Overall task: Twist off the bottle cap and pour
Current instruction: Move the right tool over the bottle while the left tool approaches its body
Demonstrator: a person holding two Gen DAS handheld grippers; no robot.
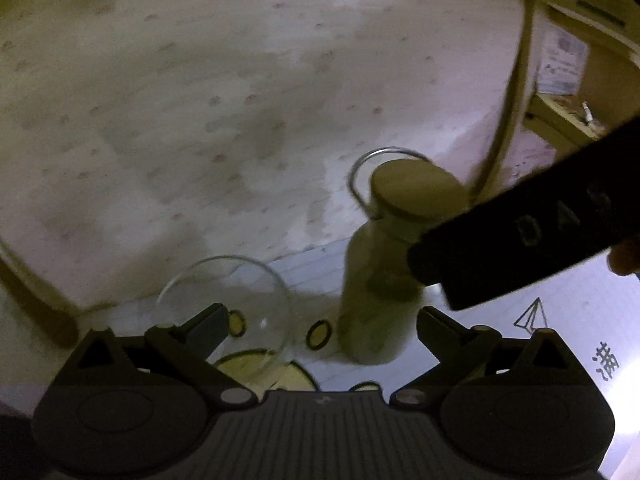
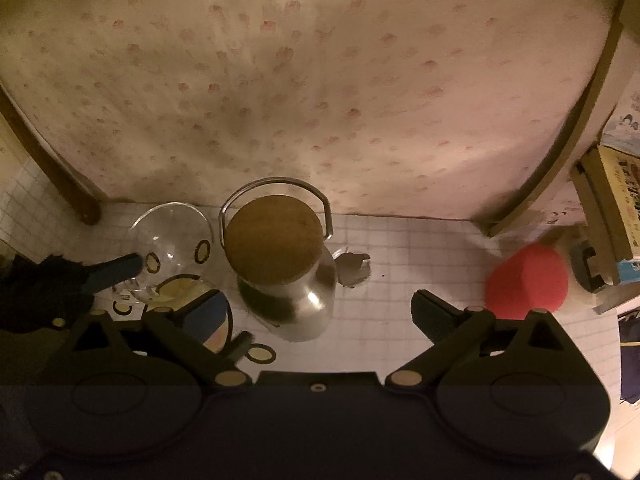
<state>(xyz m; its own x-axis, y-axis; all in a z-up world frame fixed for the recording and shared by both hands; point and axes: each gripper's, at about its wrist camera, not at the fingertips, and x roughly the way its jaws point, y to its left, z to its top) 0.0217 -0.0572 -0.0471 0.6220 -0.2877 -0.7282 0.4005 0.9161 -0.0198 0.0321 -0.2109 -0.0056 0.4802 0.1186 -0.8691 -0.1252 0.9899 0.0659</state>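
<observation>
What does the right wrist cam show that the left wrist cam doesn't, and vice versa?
Only the right wrist view: a red object on the tiled surface at right, stacked books at the far right edge, and the bottle's metal sheen.

Only the left wrist view: a paper-plane drawing and the right gripper's black body marked "DAS" beside the bottle.

Both: the bottle with cap on and wire handle, the glass, the floral cloth.

Legible markings, left wrist view:

1. "DAS" in pale capital letters on the black body of the right tool (image 1: 560, 224); any letters beyond them are cut off.
2. One Chinese character, blurred, beside a line-drawn paper plane on the white sheet (image 1: 576, 332).

Right wrist view: printed book covers (image 2: 616, 188) at the right edge, lettering too blurred to read.
</observation>
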